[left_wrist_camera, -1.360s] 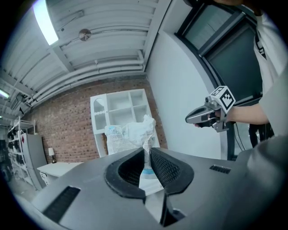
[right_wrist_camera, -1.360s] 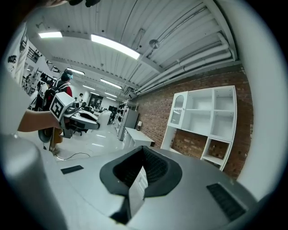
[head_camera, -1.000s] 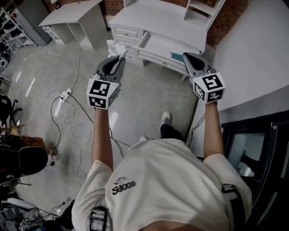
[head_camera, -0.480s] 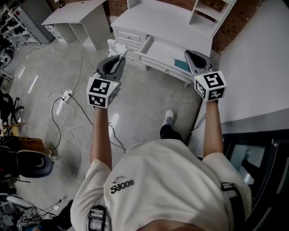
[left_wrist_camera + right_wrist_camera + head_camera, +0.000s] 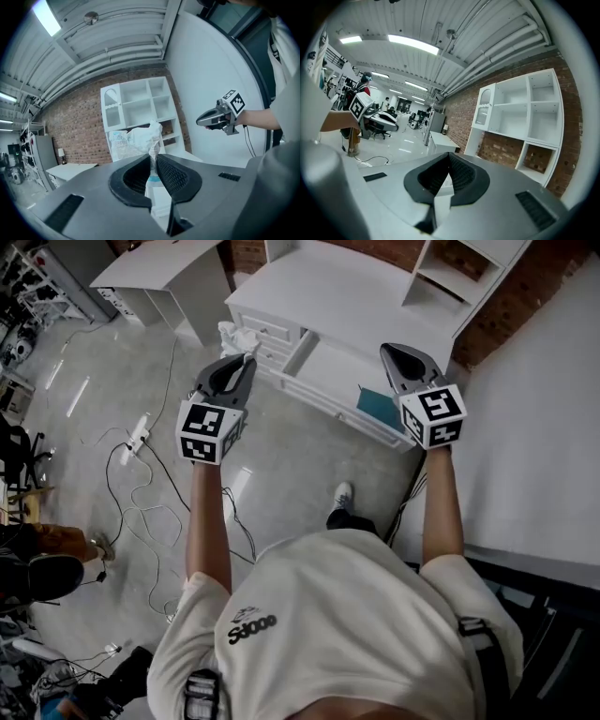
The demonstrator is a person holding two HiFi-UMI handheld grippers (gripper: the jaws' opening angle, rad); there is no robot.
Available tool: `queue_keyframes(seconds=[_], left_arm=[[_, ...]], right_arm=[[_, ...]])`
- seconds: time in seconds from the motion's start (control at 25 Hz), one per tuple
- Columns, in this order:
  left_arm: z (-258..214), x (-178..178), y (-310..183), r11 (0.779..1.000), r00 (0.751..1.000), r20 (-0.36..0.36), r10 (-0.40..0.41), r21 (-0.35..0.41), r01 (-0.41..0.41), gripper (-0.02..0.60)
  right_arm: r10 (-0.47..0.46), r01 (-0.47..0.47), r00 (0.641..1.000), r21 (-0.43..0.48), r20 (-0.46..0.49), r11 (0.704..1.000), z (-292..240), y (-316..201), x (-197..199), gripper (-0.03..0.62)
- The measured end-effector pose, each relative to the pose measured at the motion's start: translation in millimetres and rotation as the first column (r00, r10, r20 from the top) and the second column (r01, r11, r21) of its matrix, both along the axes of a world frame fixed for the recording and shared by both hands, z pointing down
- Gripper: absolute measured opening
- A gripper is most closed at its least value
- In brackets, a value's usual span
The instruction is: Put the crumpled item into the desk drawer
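Left gripper (image 5: 246,360) pinches the crumpled item (image 5: 136,138) between narrowly parted jaws at the open desk drawer (image 5: 333,352)'s left front corner, so the drawer lies forward and right; right gripper (image 5: 449,155), jaws together and empty, hangs above its right end.

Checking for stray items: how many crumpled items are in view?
1: the crumpled item, pinched in the left gripper. The open drawer shows none, but the right gripper hides part of it.
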State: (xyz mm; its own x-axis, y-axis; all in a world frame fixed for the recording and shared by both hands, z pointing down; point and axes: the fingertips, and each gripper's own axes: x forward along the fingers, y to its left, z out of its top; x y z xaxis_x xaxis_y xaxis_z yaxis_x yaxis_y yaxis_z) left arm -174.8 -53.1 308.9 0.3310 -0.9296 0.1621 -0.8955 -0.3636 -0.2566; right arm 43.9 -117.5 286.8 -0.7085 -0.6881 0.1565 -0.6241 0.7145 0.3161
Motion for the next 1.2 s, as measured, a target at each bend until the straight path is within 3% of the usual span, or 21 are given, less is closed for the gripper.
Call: queue_keyframes(seconds=[0.68,0.92,1.2], left_arm=[[16,82,-178,0.993,0.997,0.04,-0.072,-0.09,0.075,0.057],[28,101,-221,0.99,0.997,0.059,-0.059,-0.123,0.066,0.057],[76,96,-272,0.981,0.998,0.069,0.01,-0.192,0.004,0.057]], right_arm=[[-0.116,0.115,0.993,-0.091,-0.014,0.989,40,-183,60,-0.002],[-0.127,0.124,0.992,-0.127,-0.015,0.984,59,-223,67,-0.002],[-0.092,0.084,0.995,-0.207,-0.029,0.975,108,-253,56,-0.002]])
